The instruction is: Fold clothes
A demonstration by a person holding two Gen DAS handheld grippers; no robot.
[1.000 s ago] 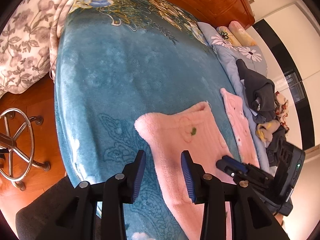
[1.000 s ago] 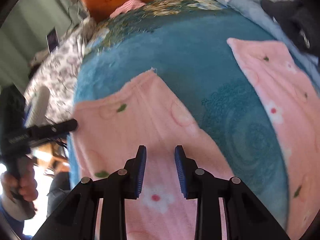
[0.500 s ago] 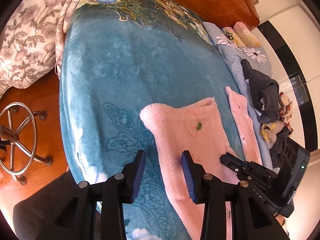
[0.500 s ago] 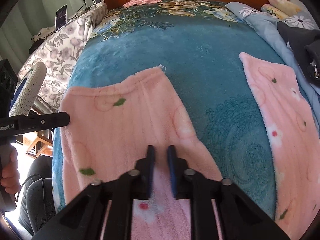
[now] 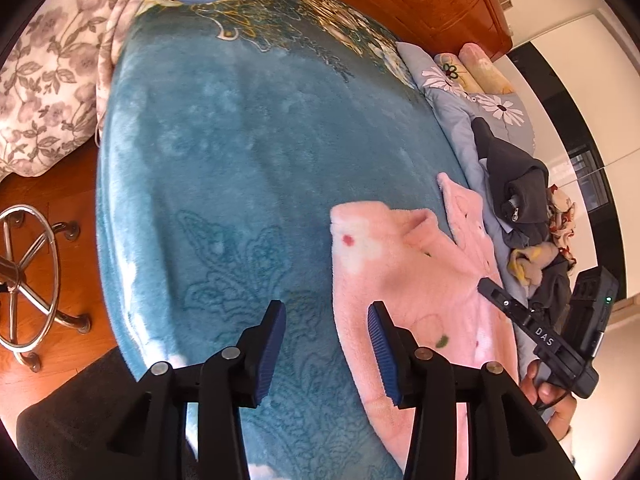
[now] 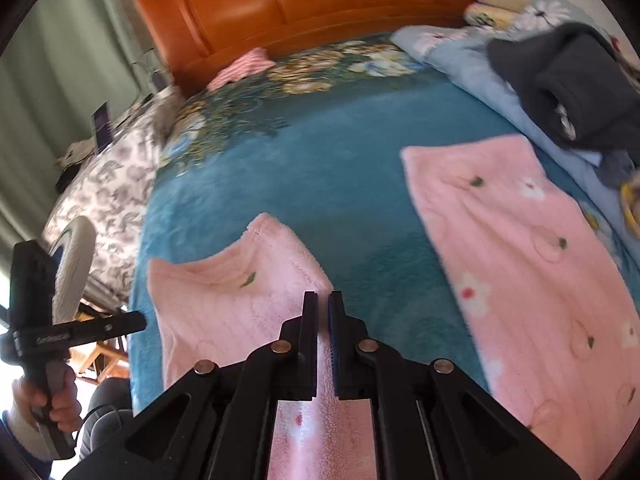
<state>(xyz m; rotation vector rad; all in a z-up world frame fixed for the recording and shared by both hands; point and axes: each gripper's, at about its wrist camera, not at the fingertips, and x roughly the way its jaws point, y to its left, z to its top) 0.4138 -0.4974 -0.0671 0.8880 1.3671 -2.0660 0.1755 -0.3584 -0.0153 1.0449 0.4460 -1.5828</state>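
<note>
Right gripper pinching pink fleece, left gripper idle over the bed.

Right wrist view, bottom centre: right gripper [image 6: 323,308] has its jaws nearly together, nipping a raised ridge of the pink fleece garment [image 6: 240,300], which lies lower left to centre on the teal blanket [image 6: 320,168]. Left wrist view, bottom: left gripper [image 5: 326,344] is wide apart, holding nothing, hovering above blanket at the garment's left edge. Fabric looks soft, light and floppy, with grippy pile; it will likely sag and drape, so best taken at a hem or corner, e.g. the near corner [image 5: 340,216]. Only the right view shows a second pink piece [image 6: 520,260] at right and the headboard [image 6: 320,8] at top. Only the left view shows the stool base [image 5: 28,280] at far left and the clothes pile [image 5: 528,208] at right.
</note>
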